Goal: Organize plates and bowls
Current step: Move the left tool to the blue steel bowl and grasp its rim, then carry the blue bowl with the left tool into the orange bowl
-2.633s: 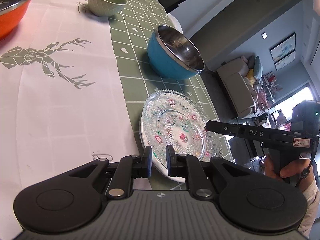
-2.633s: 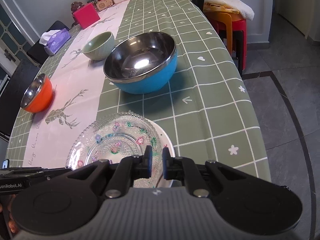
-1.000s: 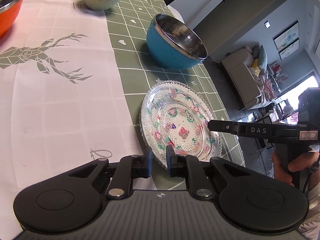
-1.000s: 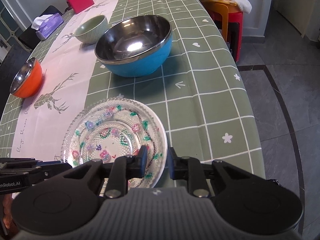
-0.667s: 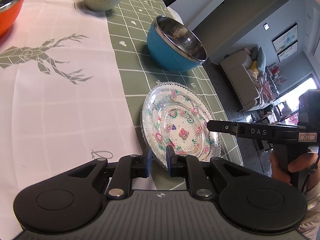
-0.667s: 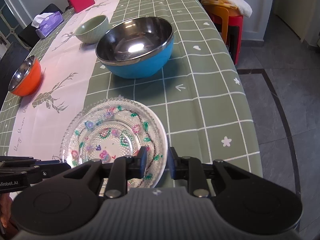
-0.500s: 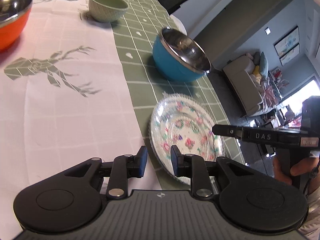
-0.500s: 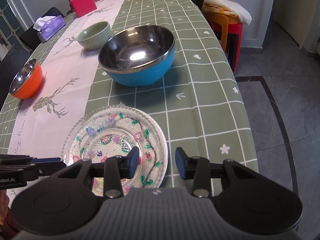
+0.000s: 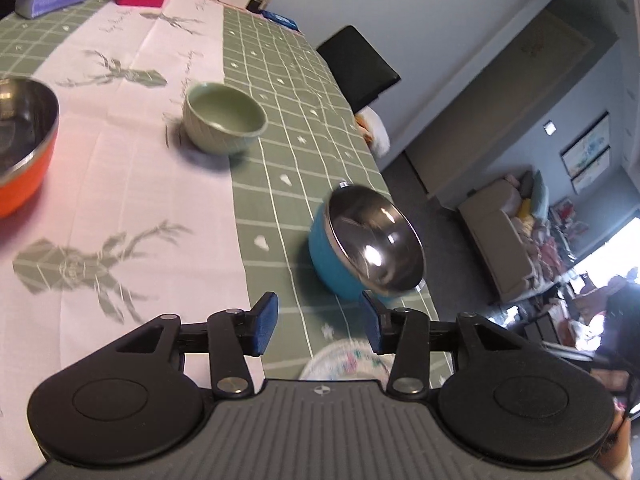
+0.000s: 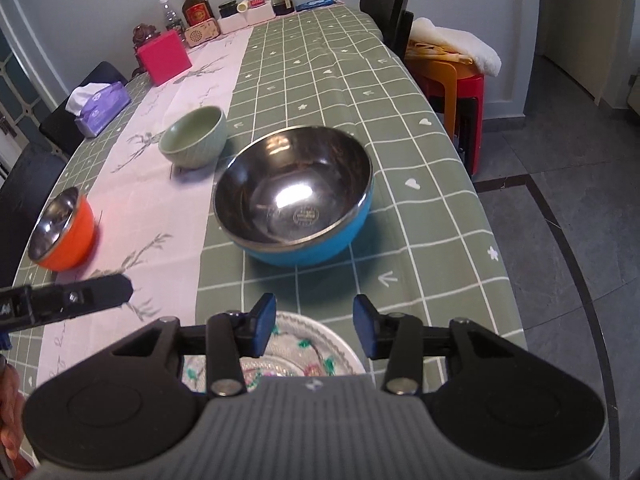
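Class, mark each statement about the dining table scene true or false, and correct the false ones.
1. Both grippers are open and hold nothing. True: left gripper, right gripper.
2. The blue bowl holds soup. False: its steel inside is bare.
3. The green bowl stands upright on the table, apart from the blue bowl. True.
4. The orange bowl is stacked inside the blue bowl. False: it stands alone near the table's edge.
5. The glass plate lies on the tablecloth, just under the right gripper. True.
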`<act>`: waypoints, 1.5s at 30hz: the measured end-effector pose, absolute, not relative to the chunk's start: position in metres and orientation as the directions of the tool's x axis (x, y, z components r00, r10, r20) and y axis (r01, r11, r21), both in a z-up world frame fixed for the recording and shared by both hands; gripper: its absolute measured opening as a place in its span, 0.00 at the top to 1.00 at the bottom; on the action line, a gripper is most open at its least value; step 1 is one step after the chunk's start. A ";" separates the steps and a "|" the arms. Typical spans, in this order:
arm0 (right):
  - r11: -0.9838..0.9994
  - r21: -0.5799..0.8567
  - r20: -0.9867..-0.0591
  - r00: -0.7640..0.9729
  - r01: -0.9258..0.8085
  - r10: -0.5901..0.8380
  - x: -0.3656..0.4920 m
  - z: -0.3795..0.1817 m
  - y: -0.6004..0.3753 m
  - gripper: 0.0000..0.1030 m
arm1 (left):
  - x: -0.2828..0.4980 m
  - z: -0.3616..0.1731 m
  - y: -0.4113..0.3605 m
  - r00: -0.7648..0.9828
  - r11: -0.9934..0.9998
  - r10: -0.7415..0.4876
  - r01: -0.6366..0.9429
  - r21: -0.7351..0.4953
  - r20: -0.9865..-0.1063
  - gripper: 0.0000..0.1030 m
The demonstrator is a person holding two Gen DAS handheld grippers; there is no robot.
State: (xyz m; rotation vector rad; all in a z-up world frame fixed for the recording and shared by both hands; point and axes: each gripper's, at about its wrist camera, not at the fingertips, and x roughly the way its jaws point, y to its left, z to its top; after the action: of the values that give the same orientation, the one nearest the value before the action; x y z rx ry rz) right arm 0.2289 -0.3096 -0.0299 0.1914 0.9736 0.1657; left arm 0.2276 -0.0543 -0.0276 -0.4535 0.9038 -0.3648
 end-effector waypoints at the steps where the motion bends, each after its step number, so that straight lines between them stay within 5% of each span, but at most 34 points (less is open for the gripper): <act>1: 0.972 0.229 -0.801 0.558 -0.051 0.218 0.232 -0.028 -0.309 0.59 | 0.232 -0.026 -0.057 0.572 0.855 -0.467 0.099 -0.509 -0.674 0.49; 31: 0.986 0.151 -0.876 0.473 0.071 0.100 0.327 -0.048 -0.315 0.60 | 0.331 -0.058 -0.147 0.395 0.958 -0.286 0.112 -0.263 -0.873 0.48; 40: 0.984 0.158 -0.888 0.448 0.082 0.105 0.330 -0.058 -0.316 0.68 | 0.336 -0.069 -0.154 0.365 0.961 -0.278 0.109 -0.256 -0.888 0.68; 45: 0.982 0.165 -0.887 0.449 0.090 0.108 0.331 -0.061 -0.317 0.82 | 0.335 -0.070 -0.152 0.368 0.961 -0.275 0.109 -0.253 -0.888 0.77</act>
State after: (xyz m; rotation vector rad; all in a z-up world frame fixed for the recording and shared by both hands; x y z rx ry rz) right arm 0.3308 -0.3167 -0.0607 0.1991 1.1074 0.0116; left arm 0.3354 -0.1524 -0.0704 -0.1608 1.1695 -0.2478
